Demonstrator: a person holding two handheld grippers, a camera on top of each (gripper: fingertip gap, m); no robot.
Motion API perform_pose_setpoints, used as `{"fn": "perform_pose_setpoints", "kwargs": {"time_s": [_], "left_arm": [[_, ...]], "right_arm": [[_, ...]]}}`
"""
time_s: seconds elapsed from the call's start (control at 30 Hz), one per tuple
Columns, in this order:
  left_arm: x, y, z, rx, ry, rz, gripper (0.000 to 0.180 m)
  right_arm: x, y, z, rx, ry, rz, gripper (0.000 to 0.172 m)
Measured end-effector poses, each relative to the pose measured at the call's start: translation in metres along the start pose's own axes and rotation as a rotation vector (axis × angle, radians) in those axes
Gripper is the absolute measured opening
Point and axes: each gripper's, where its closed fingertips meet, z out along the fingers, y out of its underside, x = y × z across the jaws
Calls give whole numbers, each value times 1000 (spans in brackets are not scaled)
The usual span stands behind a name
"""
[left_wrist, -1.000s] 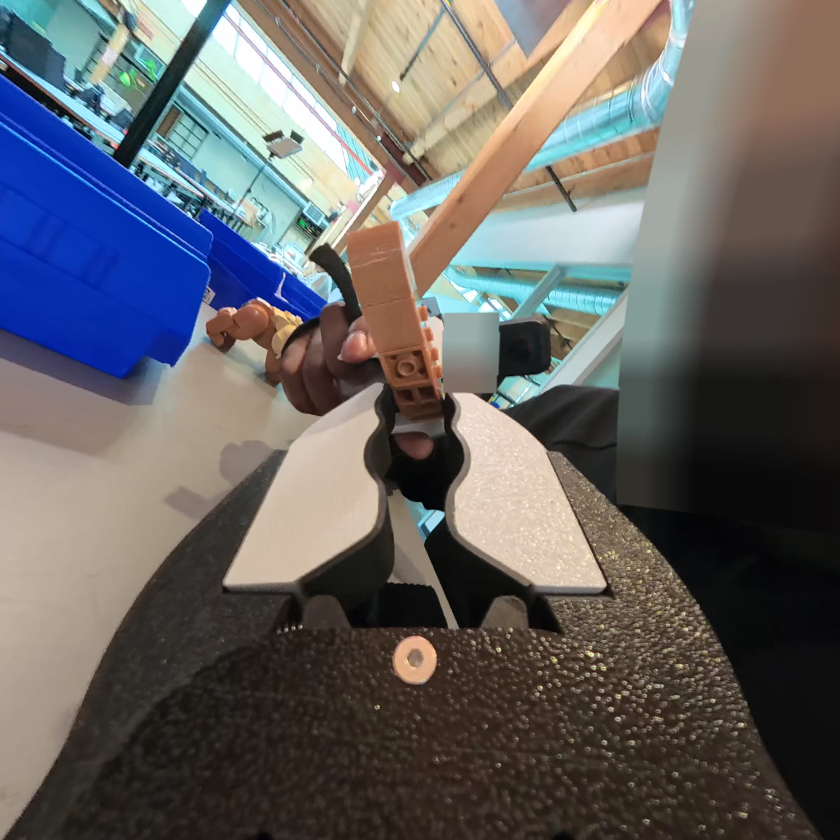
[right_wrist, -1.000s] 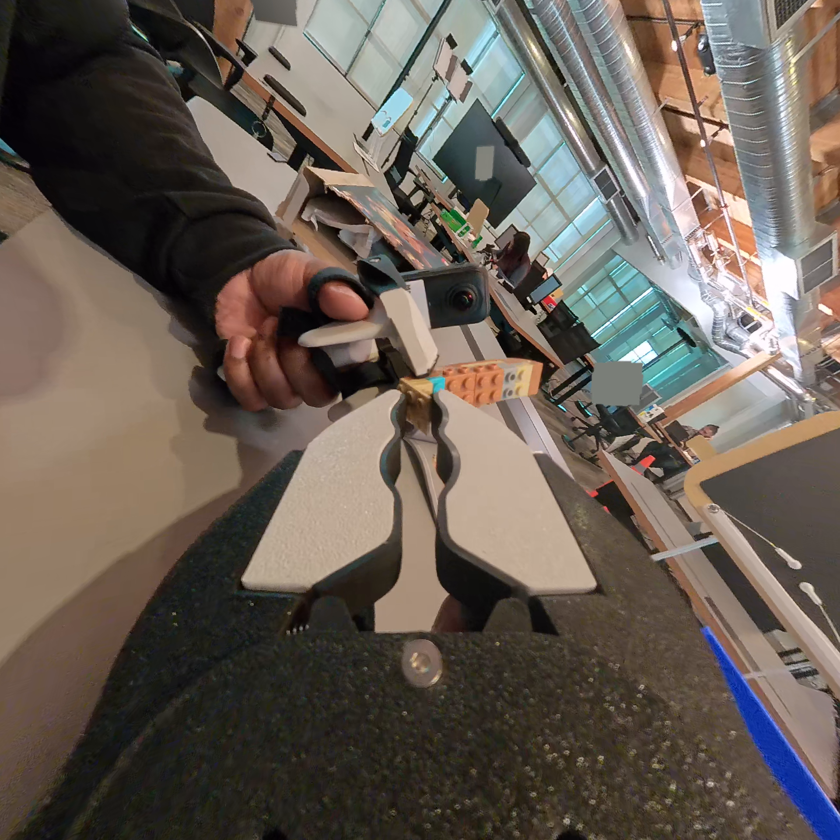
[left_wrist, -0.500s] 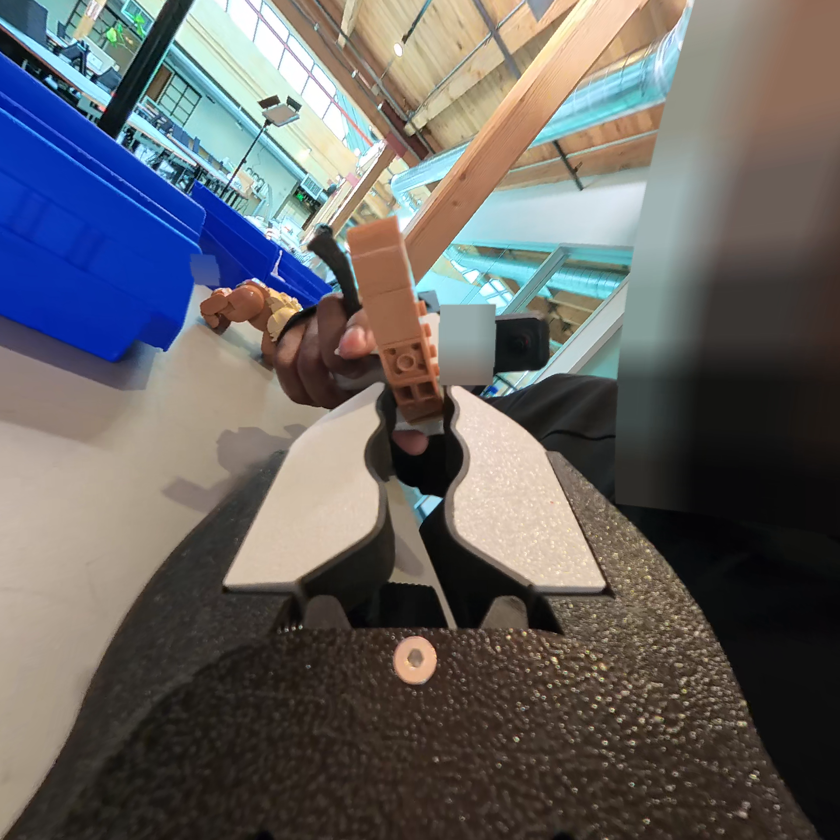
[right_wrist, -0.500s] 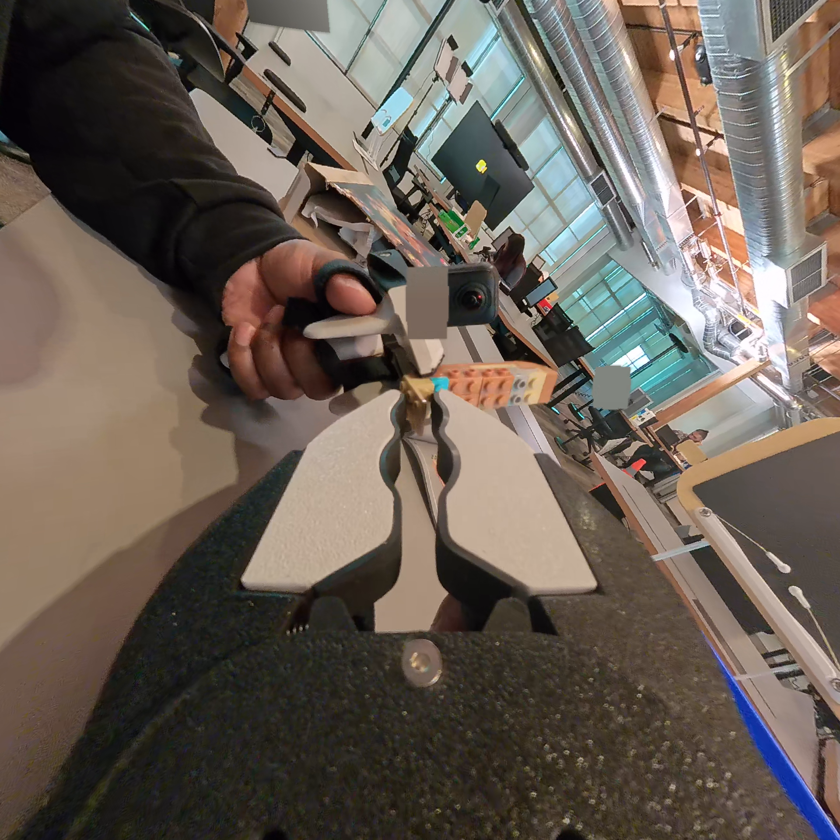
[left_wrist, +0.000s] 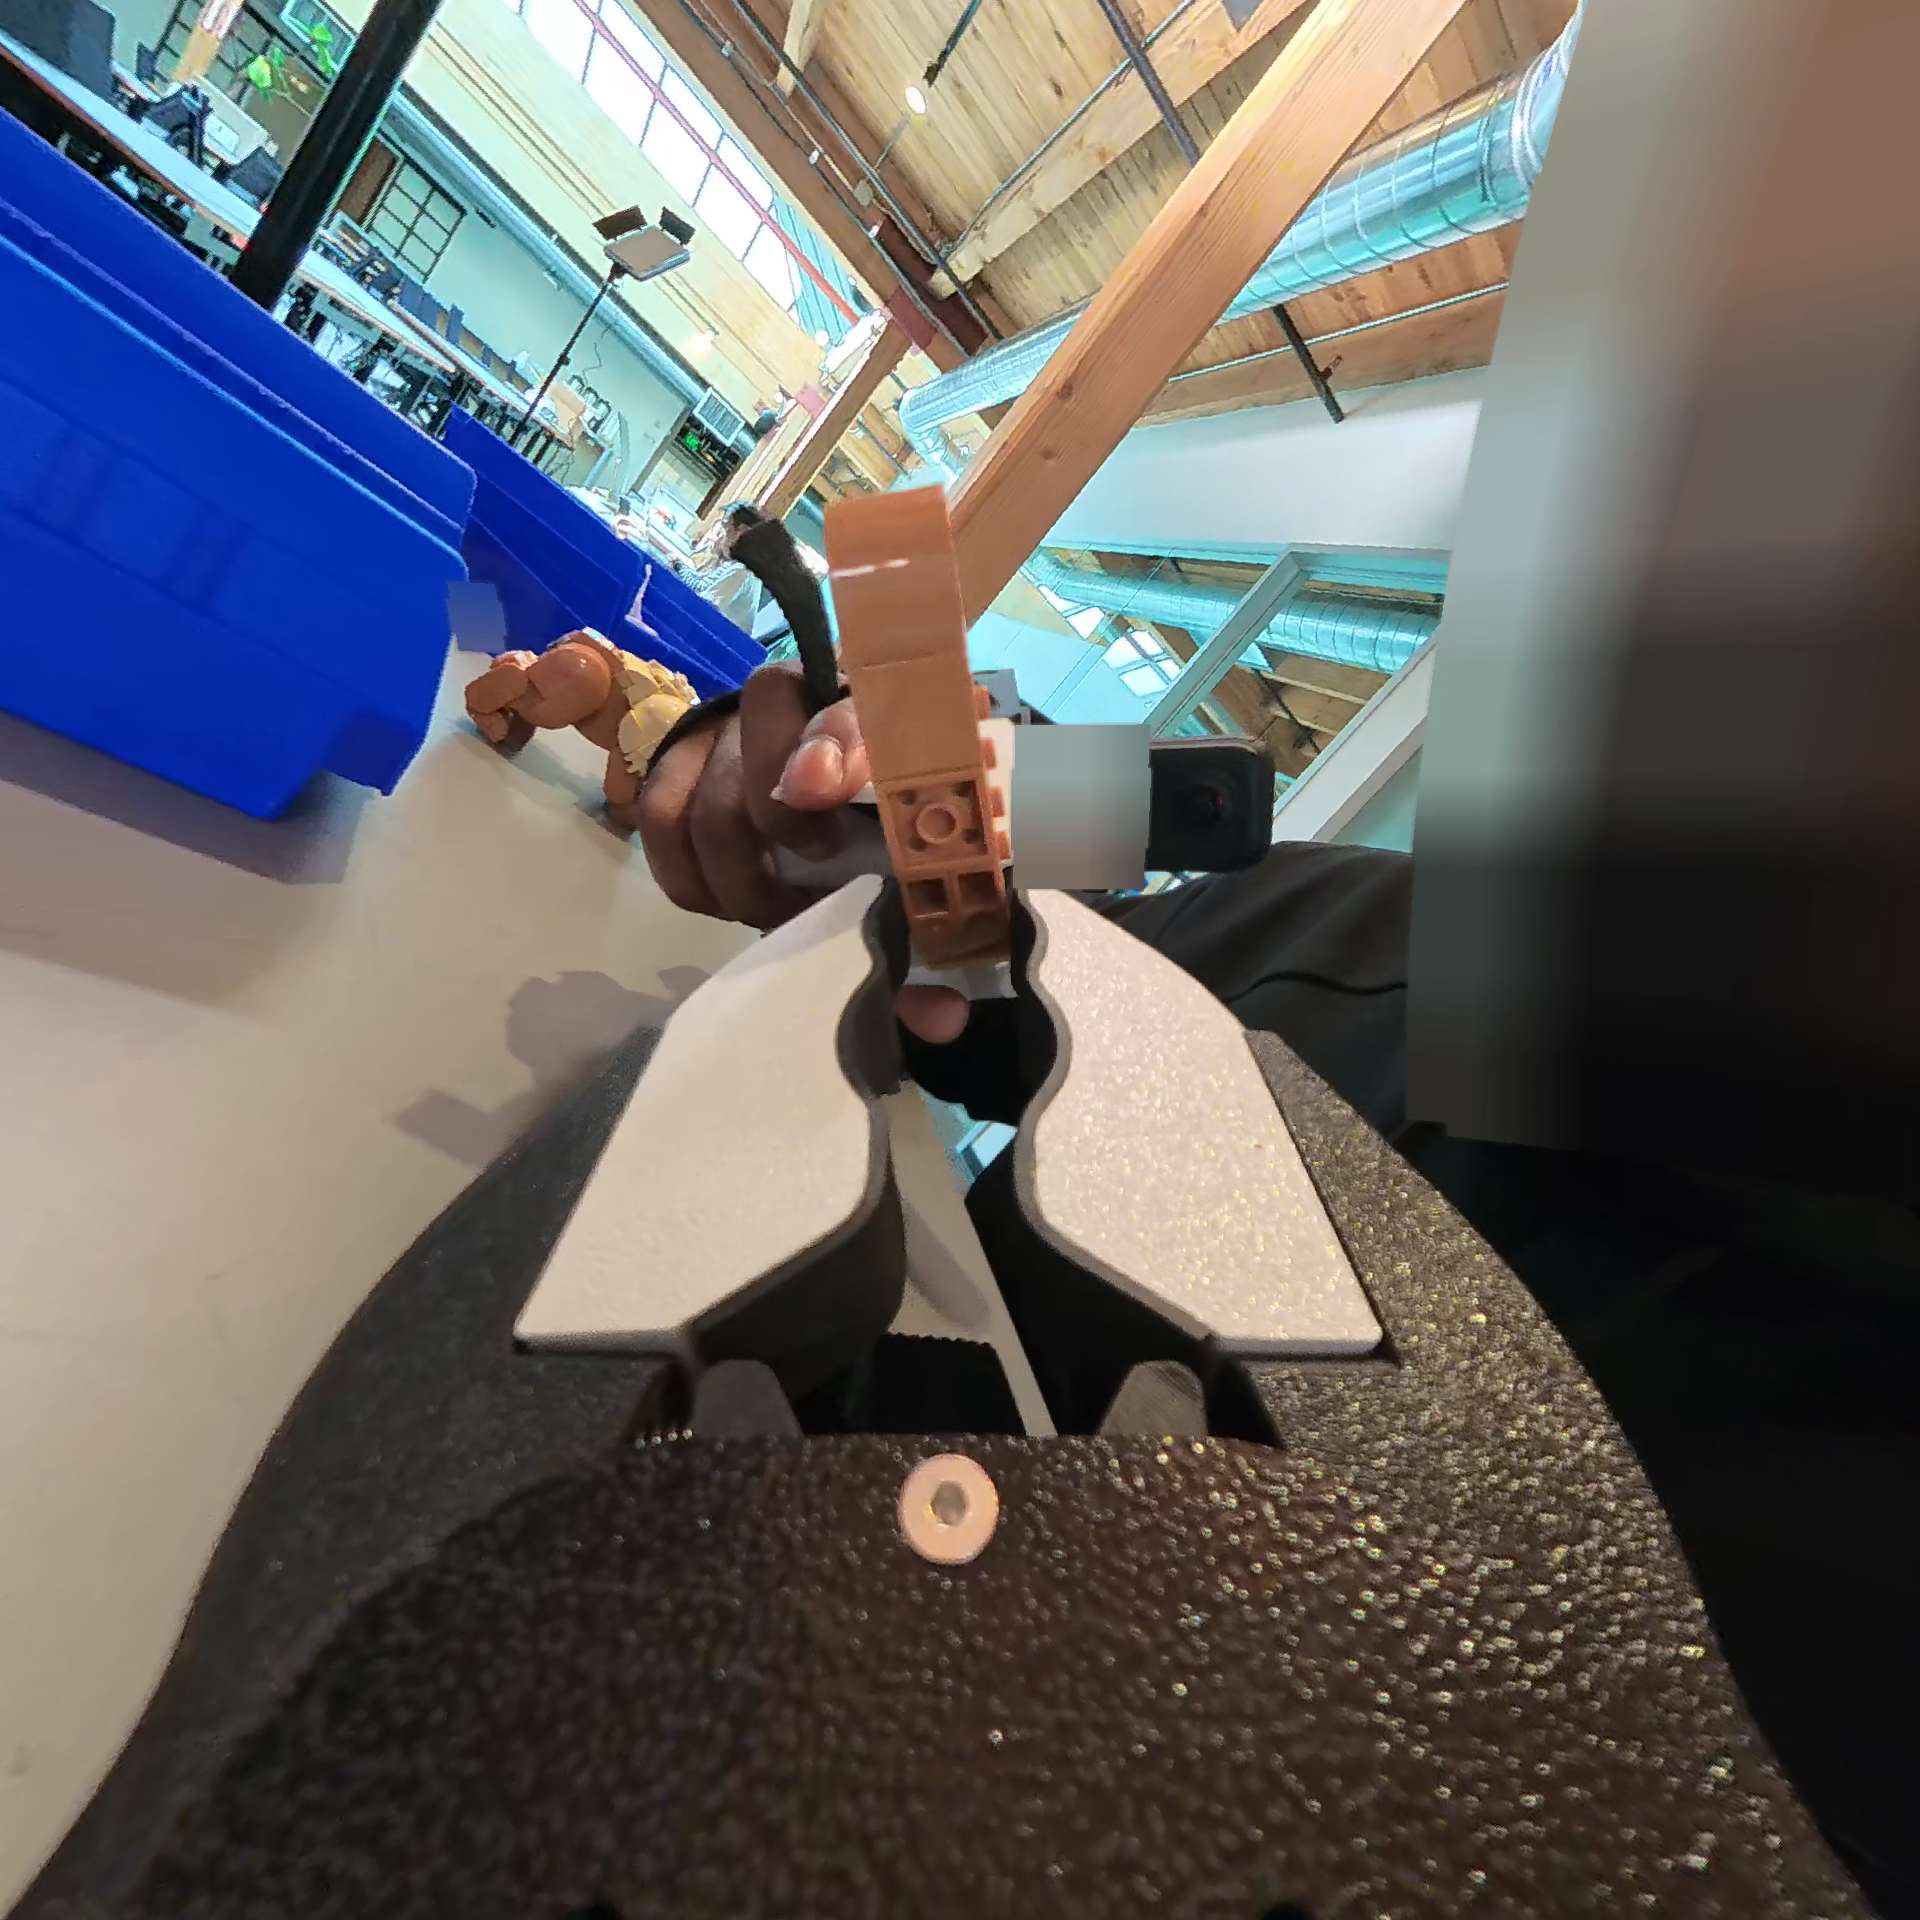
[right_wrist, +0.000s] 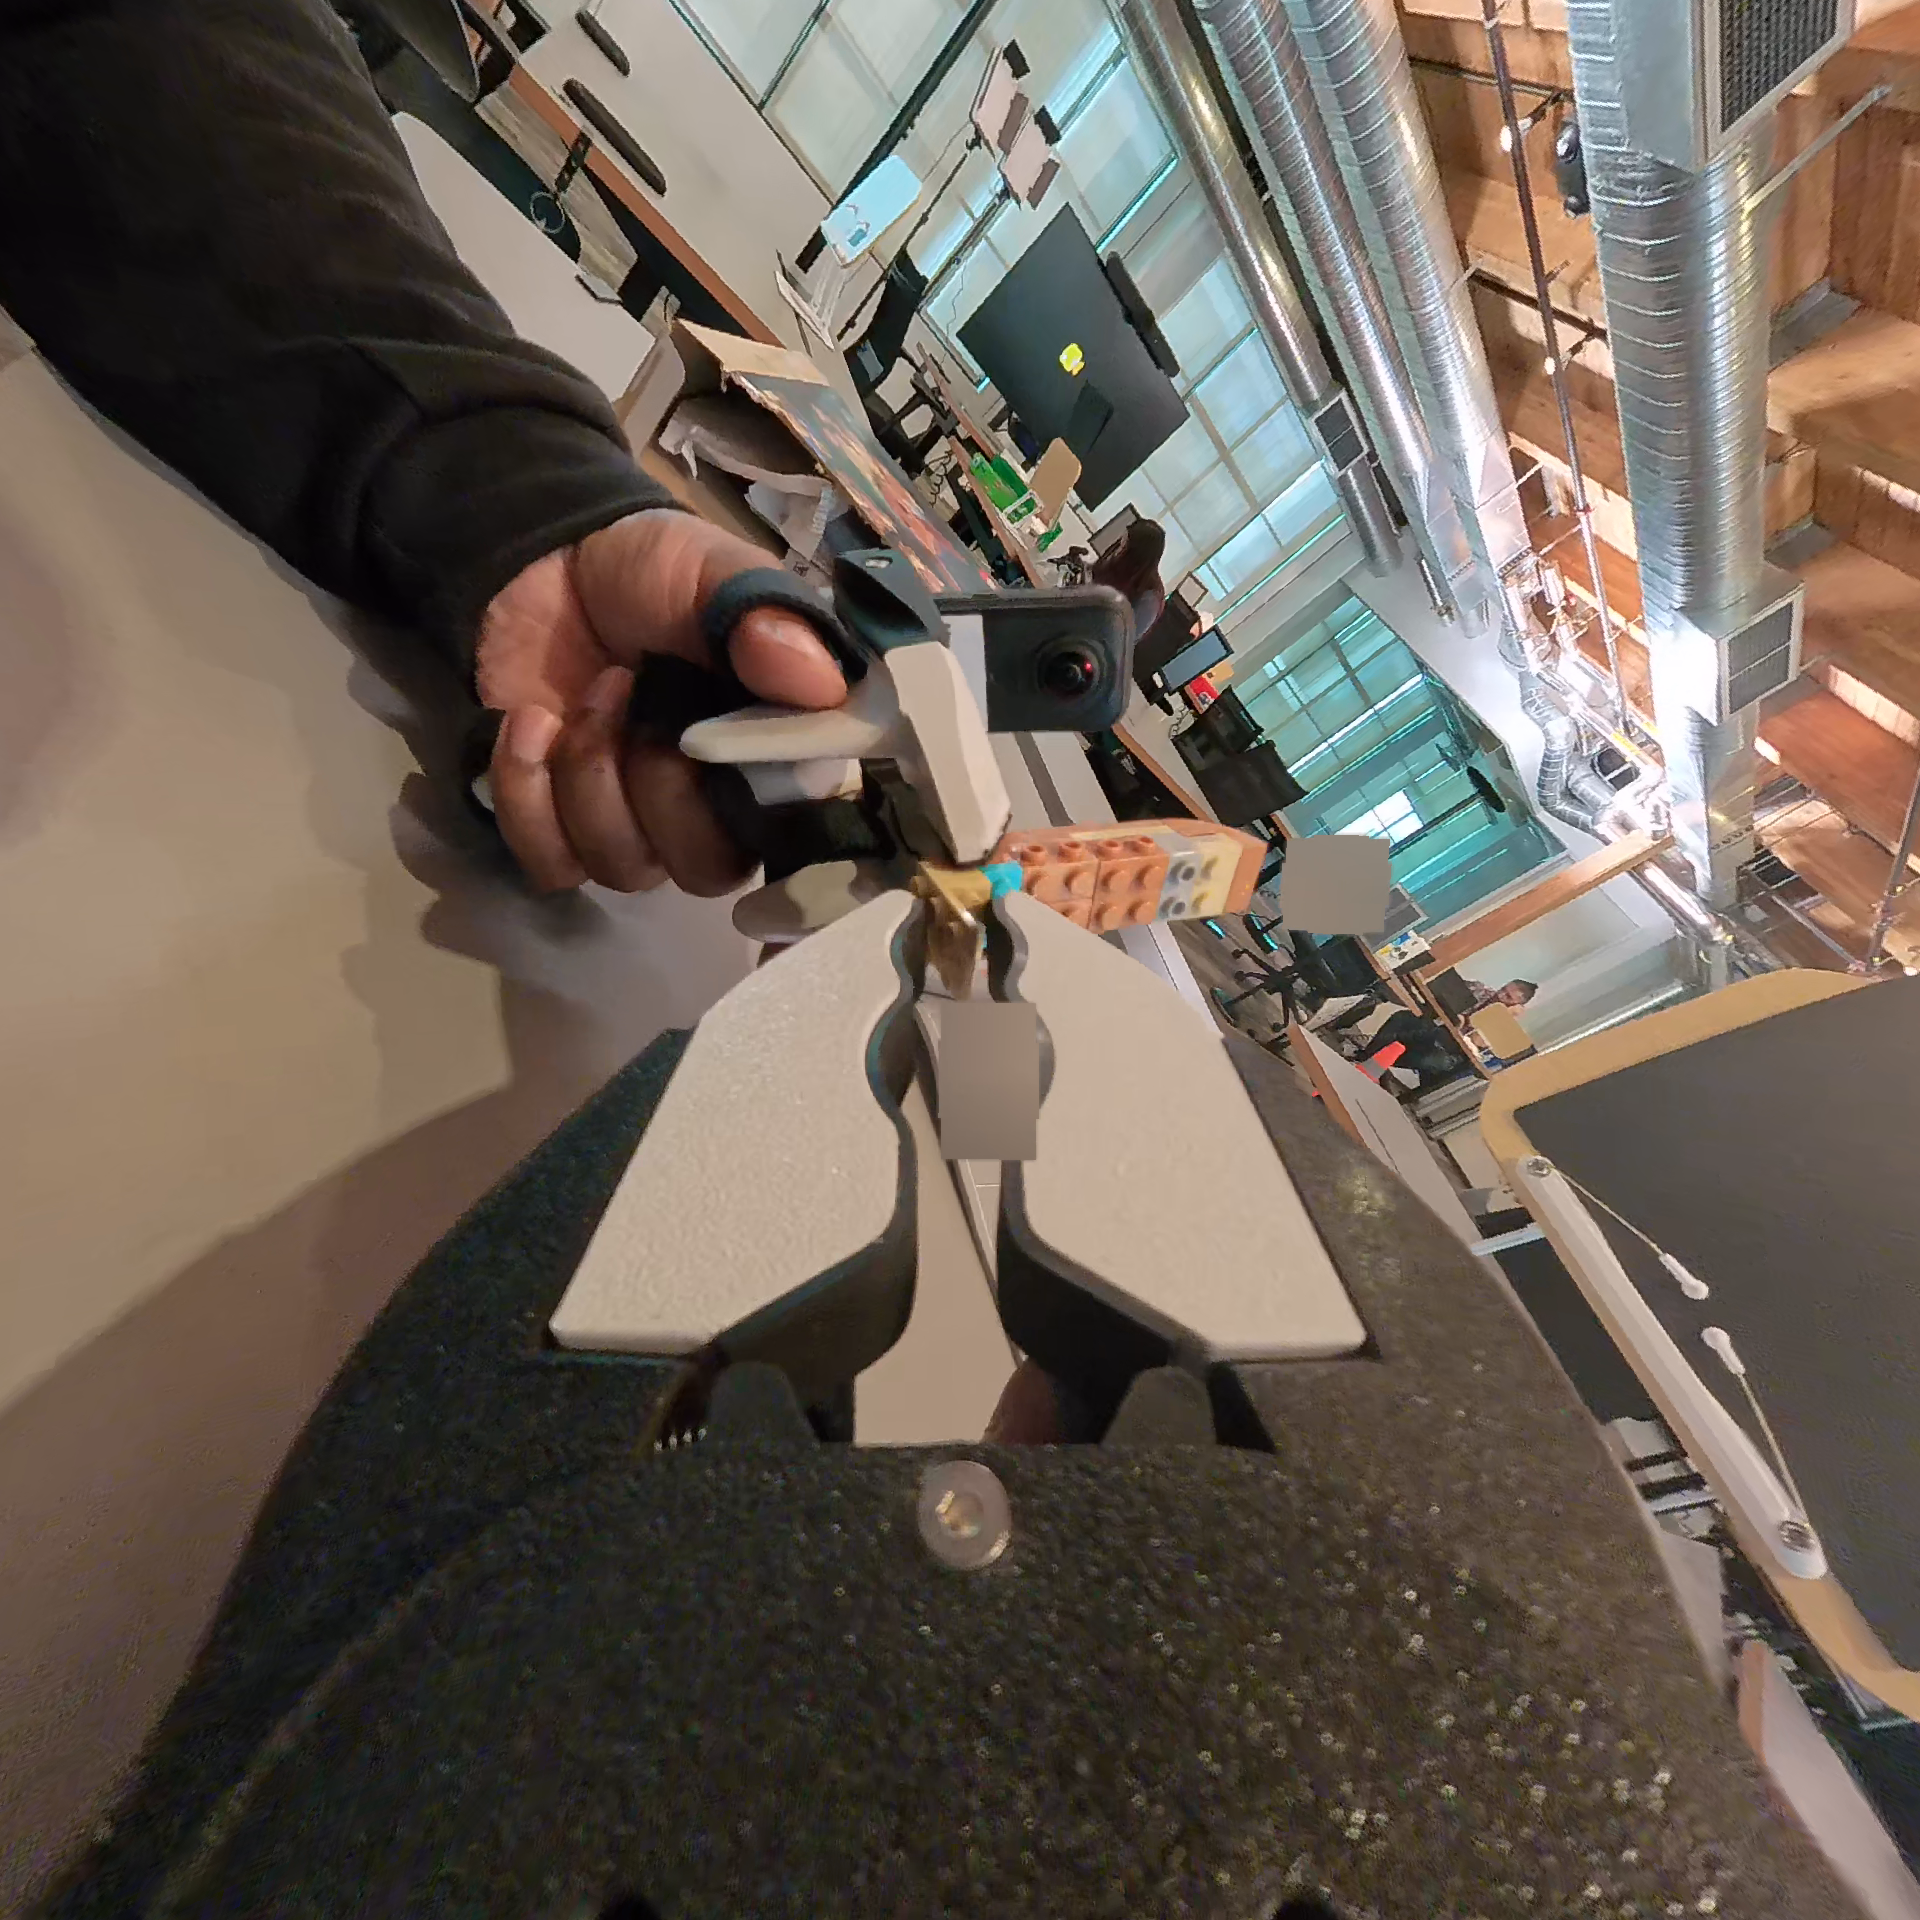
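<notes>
Our left jaws (left_wrist: 954, 925) pinch the orange-brown brick bar (left_wrist: 914, 727) at its base; our right jaws (right_wrist: 956, 940) clamp its small tan end piece (right_wrist: 951, 914). We'd keep both grips firm and aligned above the table (left_wrist: 208, 1039).

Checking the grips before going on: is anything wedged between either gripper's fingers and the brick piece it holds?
Nothing visible. The left gripper closes straight on the lower end of the orange brick bar. The right gripper closes straight on the small tan piece at that bar's end.
</notes>
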Motion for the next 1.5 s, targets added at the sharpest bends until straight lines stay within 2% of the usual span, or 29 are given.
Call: {"fn": "perform_pose_setpoints", "kwargs": {"time_s": [0.23, 0.47, 0.73, 0.9, 1.5], "left_arm": [[-4, 7, 0, -66, -33, -33, 18], [-2, 6, -1, -67, -20, -53, 17], [0, 0, -3, -29, -8, 12, 16], [1, 3, -2, -37, -6, 24, 16], [3, 4, 4, -5, -44, 120, 16]], "right_arm": [[-3, 3, 2, -25, 8, -82, 10], [-3, 2, 1, -19, 10, -79, 10], [-3, 2, 1, -16, 14, -82, 16], [-2, 1, 0, -13, 17, -85, 7], [-2, -2, -4, -12, 3, -95, 7]]}}
